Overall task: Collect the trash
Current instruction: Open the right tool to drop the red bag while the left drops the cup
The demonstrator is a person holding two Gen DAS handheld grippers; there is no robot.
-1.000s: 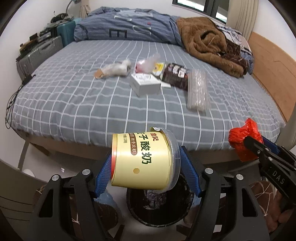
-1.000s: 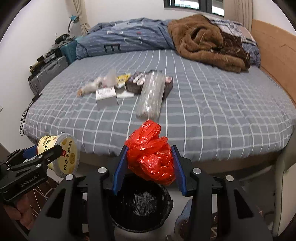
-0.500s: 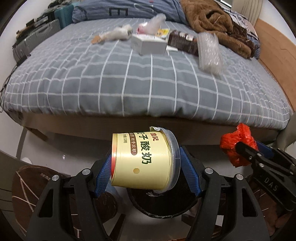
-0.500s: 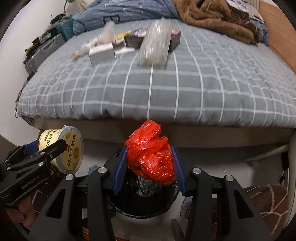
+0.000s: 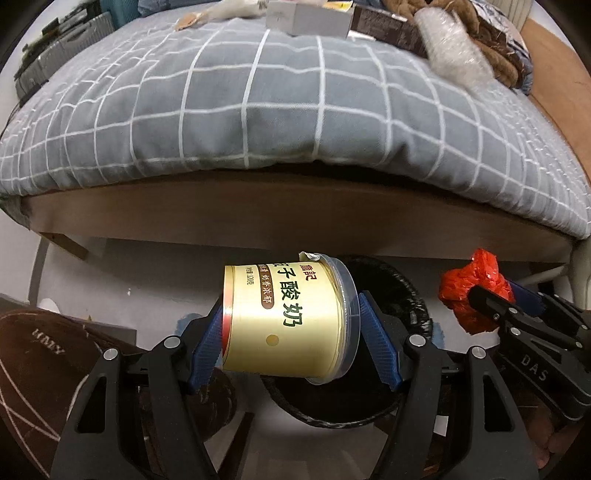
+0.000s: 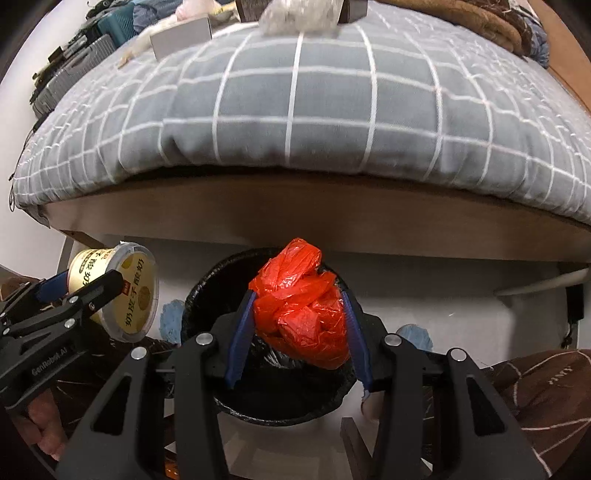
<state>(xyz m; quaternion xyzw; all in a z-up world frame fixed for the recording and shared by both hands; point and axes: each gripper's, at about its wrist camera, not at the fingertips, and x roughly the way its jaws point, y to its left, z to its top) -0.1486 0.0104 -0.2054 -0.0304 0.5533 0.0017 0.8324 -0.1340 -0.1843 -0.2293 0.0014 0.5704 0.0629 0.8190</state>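
Observation:
A yellow yogurt cup [image 5: 284,319] lies sideways between the blue pads of my left gripper [image 5: 291,325], which is shut on it. It hangs over the left rim of a black-lined trash bin [image 5: 413,306] on the floor. My right gripper [image 6: 299,321] is shut on a crumpled red plastic bag [image 6: 299,314], held right above the bin's mouth [image 6: 207,291]. In the right wrist view the yogurt cup [image 6: 122,288] shows at the left; in the left wrist view the red bag [image 5: 469,291] shows at the right.
The bed's wooden frame [image 5: 295,214] and grey checked cover [image 5: 258,92] rise just behind the bin. On the bed lie a white box [image 5: 306,14], bubble wrap [image 5: 454,59] and other wrappers. Brown slippers [image 5: 40,354] lie on the floor beside the bin.
Both grippers have sunk from bed height to just above the bin and tipped further downward, each still holding its item. The bed now fills the upper half of both views.

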